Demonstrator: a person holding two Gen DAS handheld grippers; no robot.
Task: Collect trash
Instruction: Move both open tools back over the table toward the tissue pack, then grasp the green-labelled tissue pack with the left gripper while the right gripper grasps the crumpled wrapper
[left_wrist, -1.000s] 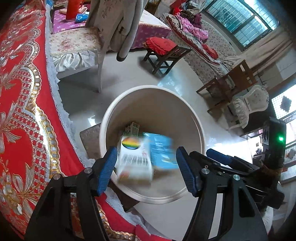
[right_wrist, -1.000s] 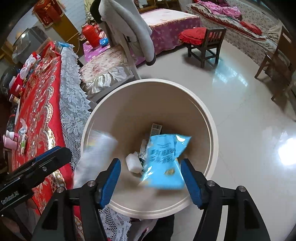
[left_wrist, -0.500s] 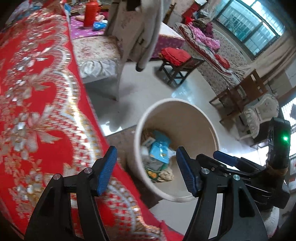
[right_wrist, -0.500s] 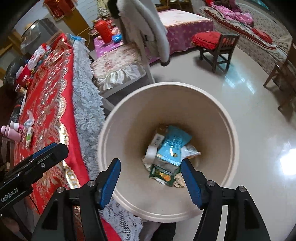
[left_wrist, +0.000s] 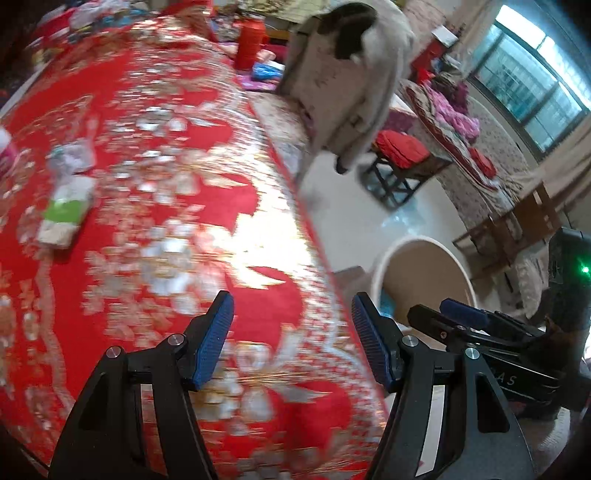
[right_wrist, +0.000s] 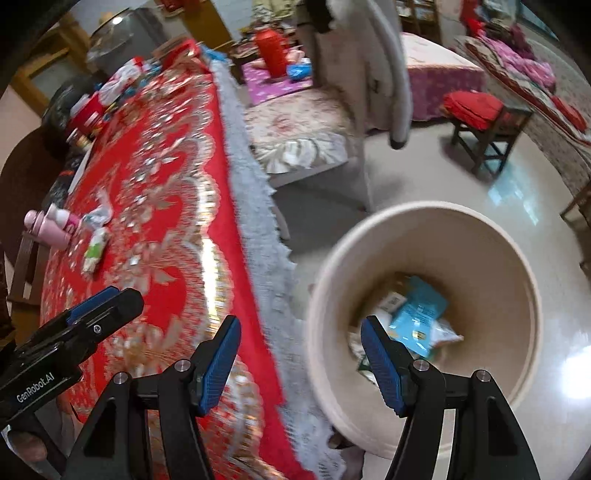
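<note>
A cream trash bin (right_wrist: 509, 288) stands on the floor beside the table, holding a blue packet (right_wrist: 417, 314) and other wrappers. My right gripper (right_wrist: 301, 354) is open and empty, straddling the table's lace edge and the bin's rim. Over the red tablecloth (left_wrist: 166, 221) hangs my left gripper (left_wrist: 291, 339), open with nothing between its fingers; the bin (left_wrist: 424, 273) lies to its right. On the cloth at far left rest a green-and-white packet (left_wrist: 62, 210) (right_wrist: 94, 251) and a crumpled clear wrapper (left_wrist: 74, 158) (right_wrist: 98, 214).
Pink bottles (right_wrist: 48, 225) lie at the table's left edge, with red boxes and clutter at its far end. A chair draped with a white coat (left_wrist: 351, 74) stands behind the bin. A stool with a red cushion (right_wrist: 480, 110) sits on the tiled floor.
Both grippers have swung left from above the bin toward the table. The packets that were falling a second ago now lie in the bin.
</note>
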